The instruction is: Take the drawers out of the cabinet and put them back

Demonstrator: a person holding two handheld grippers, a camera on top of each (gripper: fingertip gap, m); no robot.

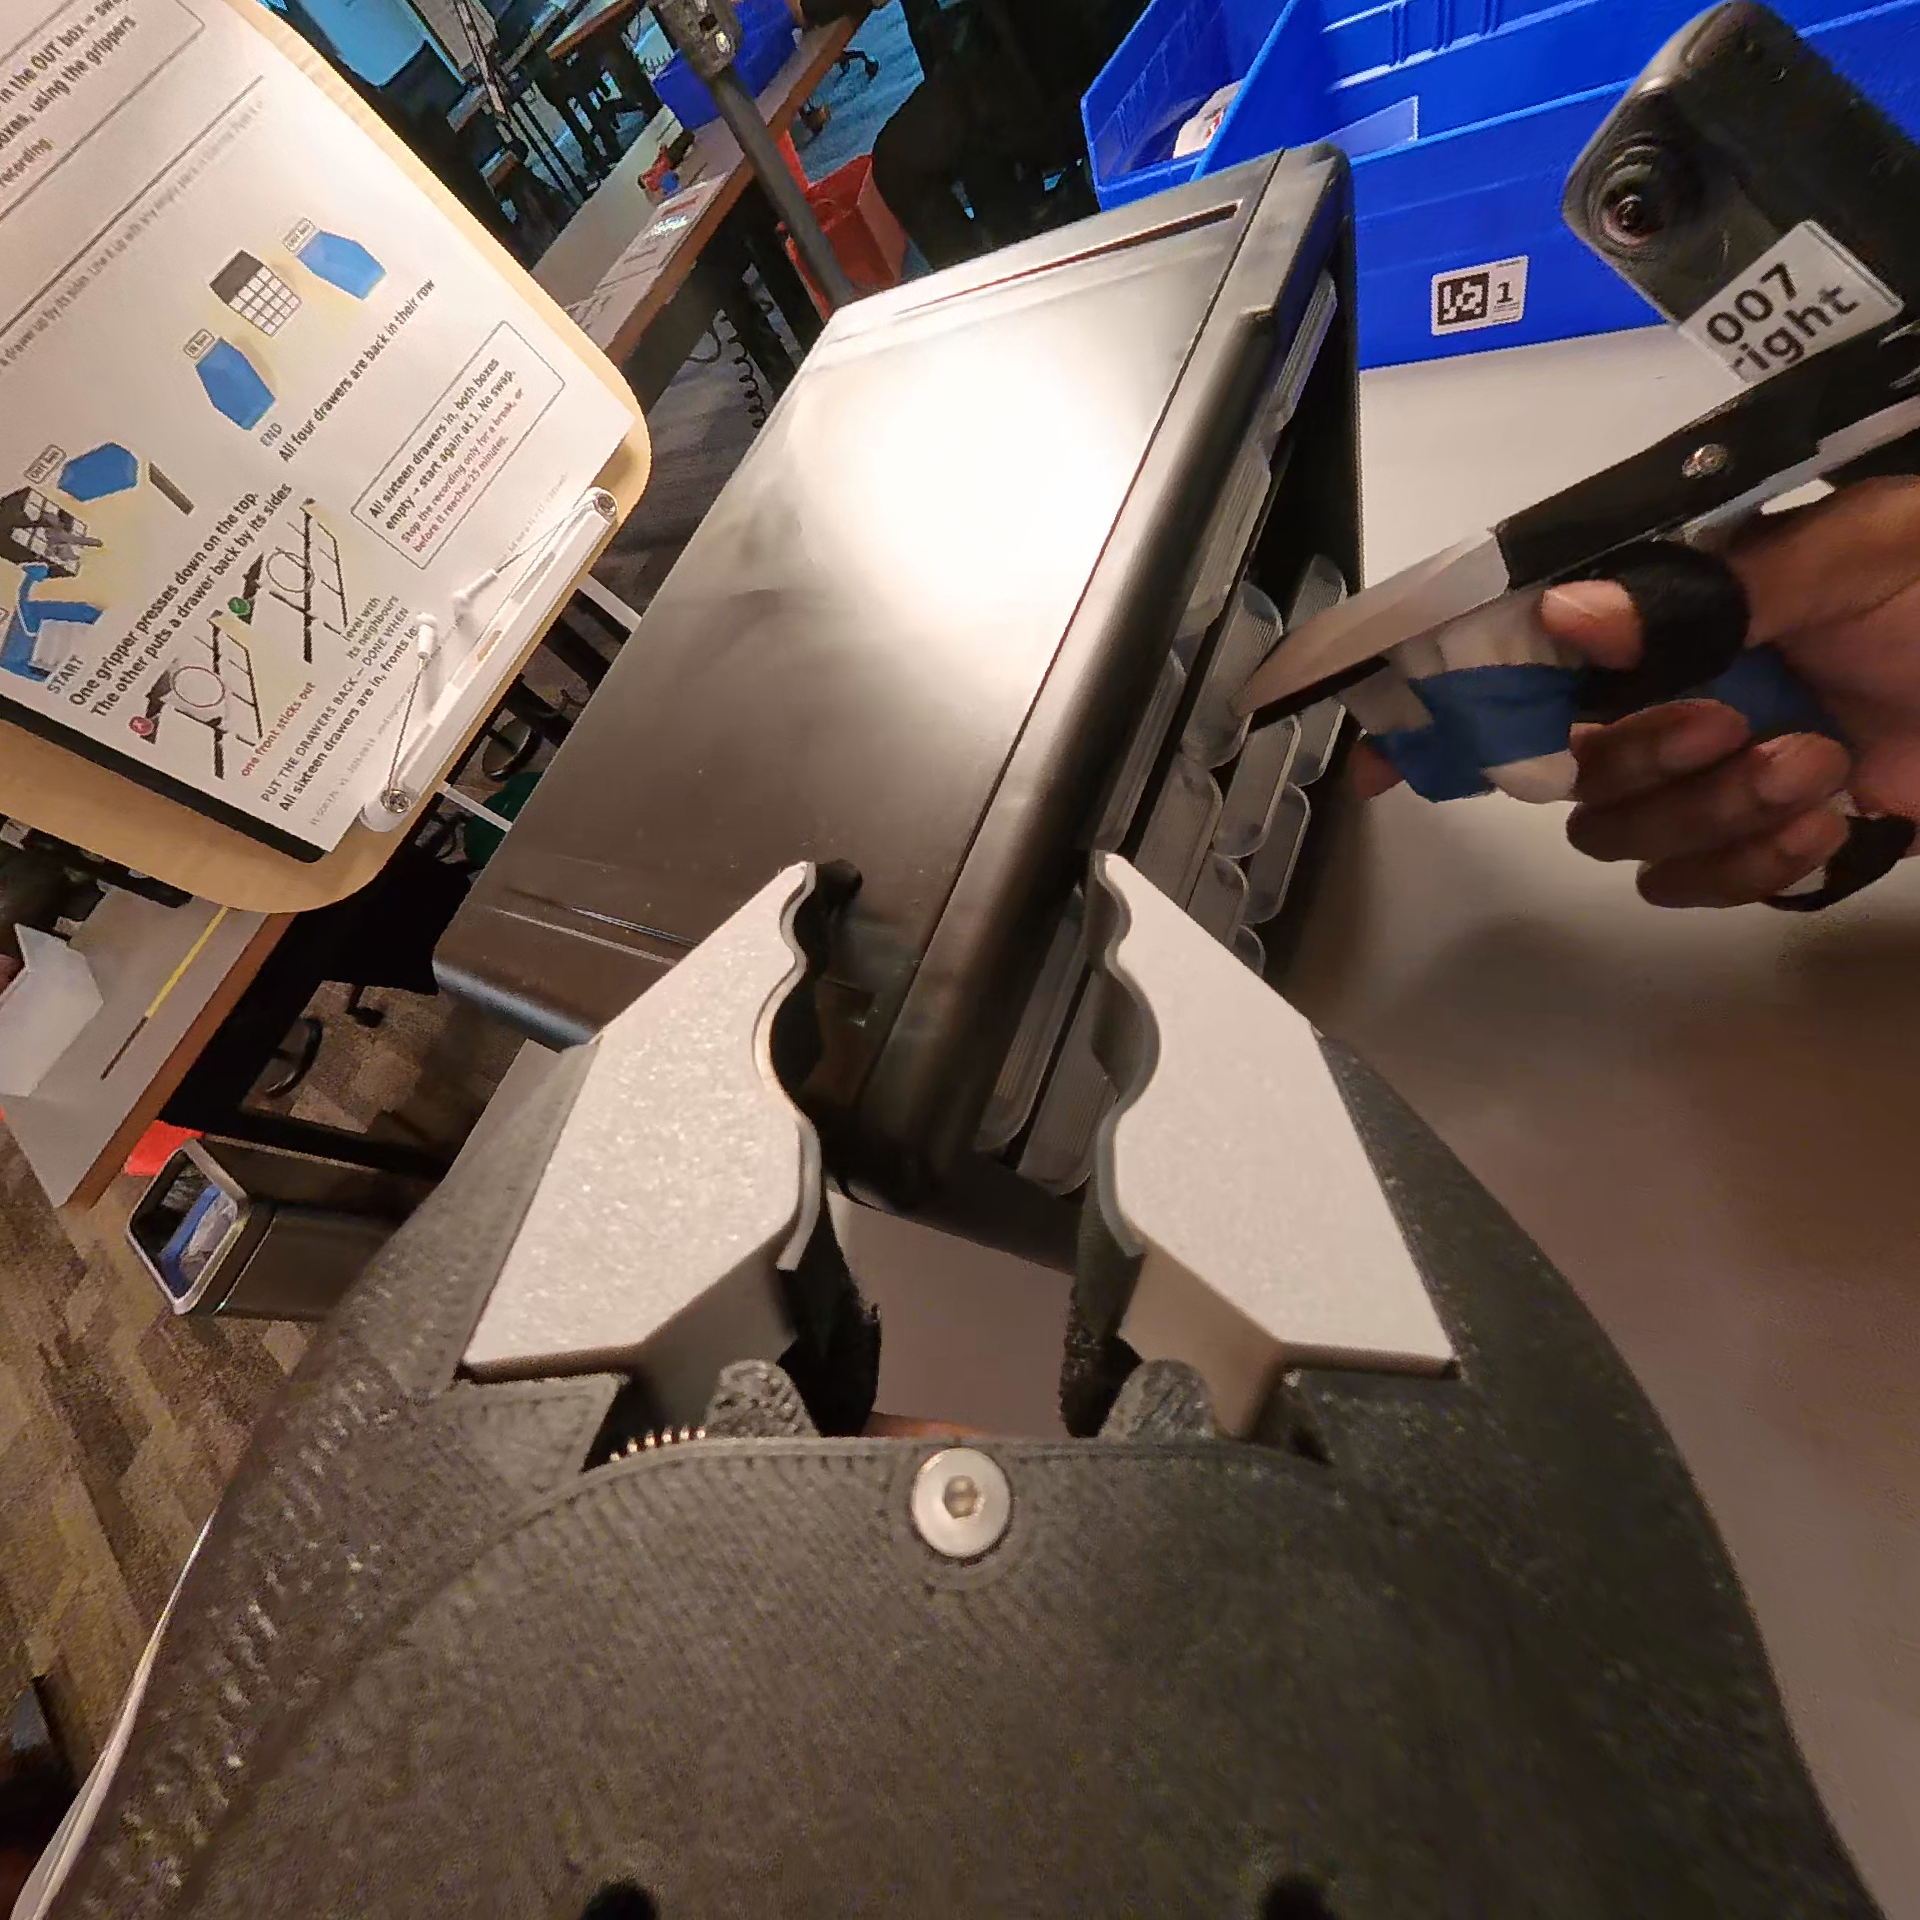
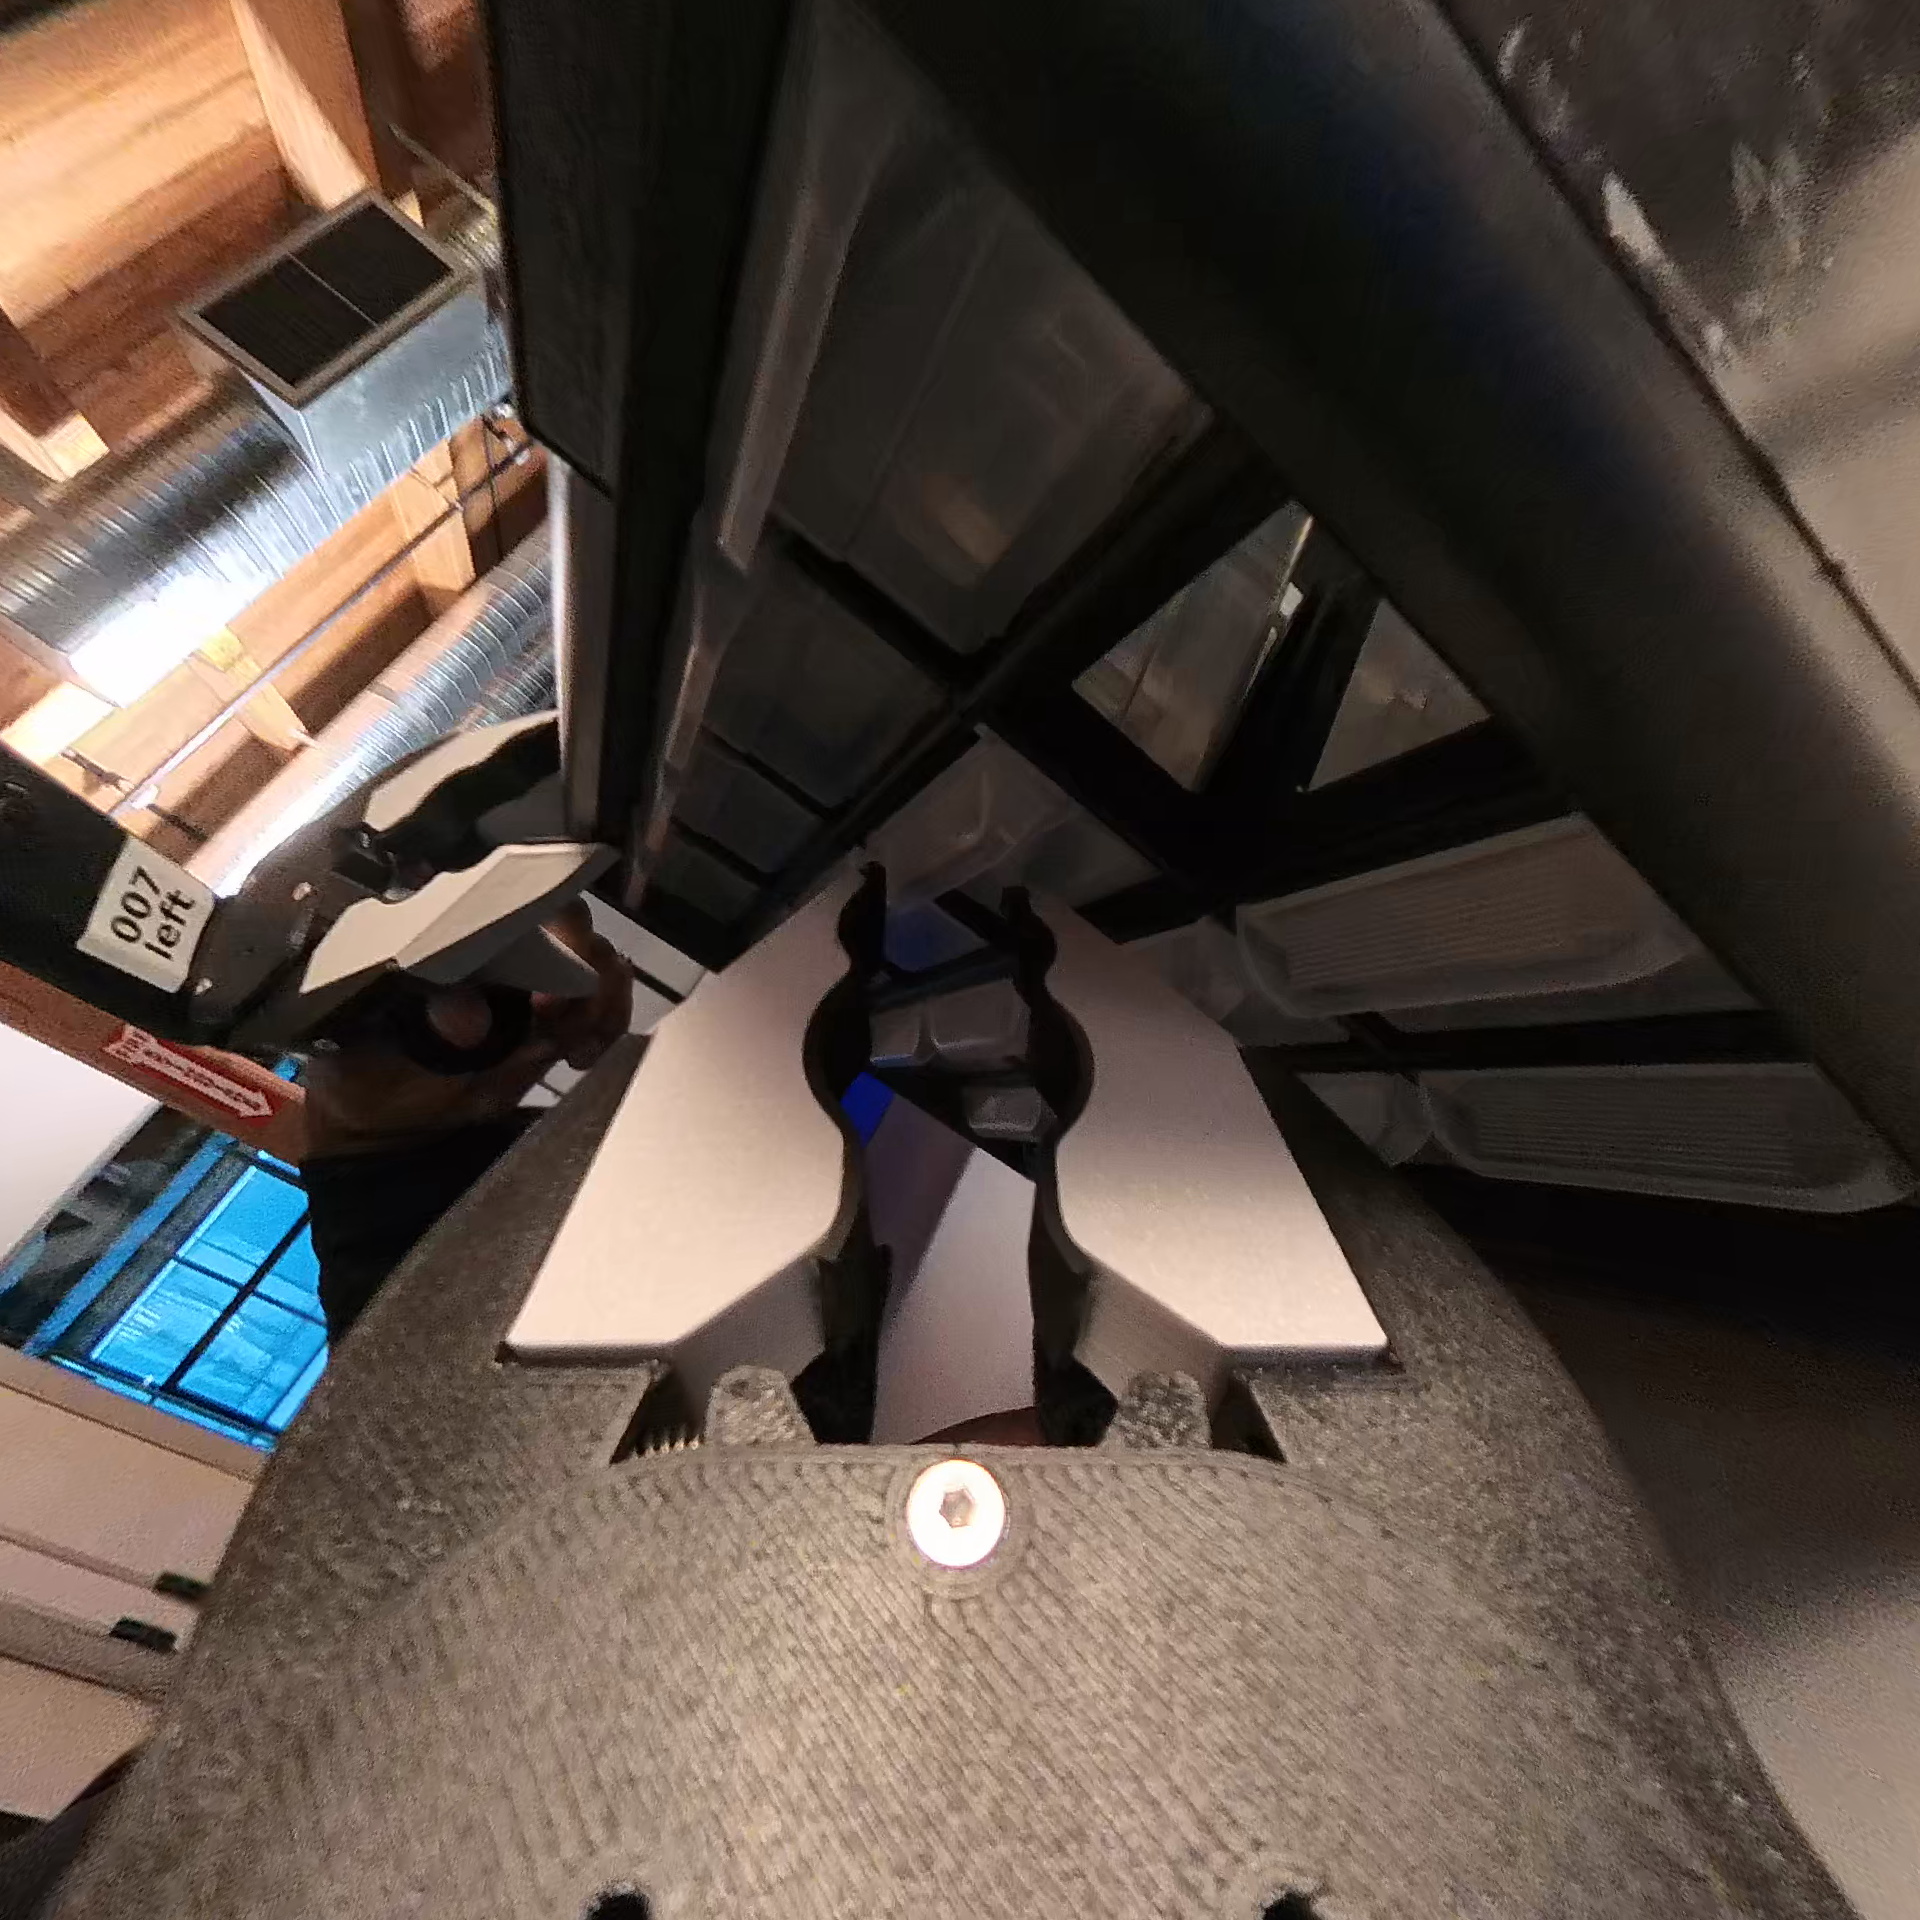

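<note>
Cabinet [image 1: 935, 582]: black case, tipped off its upright stance on the grey worktop [image 1: 1621, 1091], its broad glossy panel turned up toward the left claw's camera; probably tilted so that the drawer fronts face the right claw.
Drawers [image 1: 1262, 800]: translucent grey, ribbed fronts, stacked in rows along the open face; most appear seated in their slots, and a few slots look open from below.
Left claw [image 1: 956, 925]: fingers apart, straddling the cabinet's near rim, one finger over the black panel, the other over the drawer fronts; whether either pad presses cannot be told. Its purpose looks to be steadying the case.
Right claw [image 2: 940, 914]: fingers [image 2: 727, 1091] narrowly apart, tips at a clear drawer front [image 2: 977, 831] low in the grid; nothing plainly pinched. Seemingly lined up to take one drawer by its sides.
Hand [image 1: 1714, 748]: holds the right claw's handle beside the cabinet's open face.
Blue bins [image 1: 1455, 125]: behind the cabinet on the worktop, likely for removed drawers.
Instruction sheet [image 1: 260, 416]: propped on a pale board at the left.
</note>
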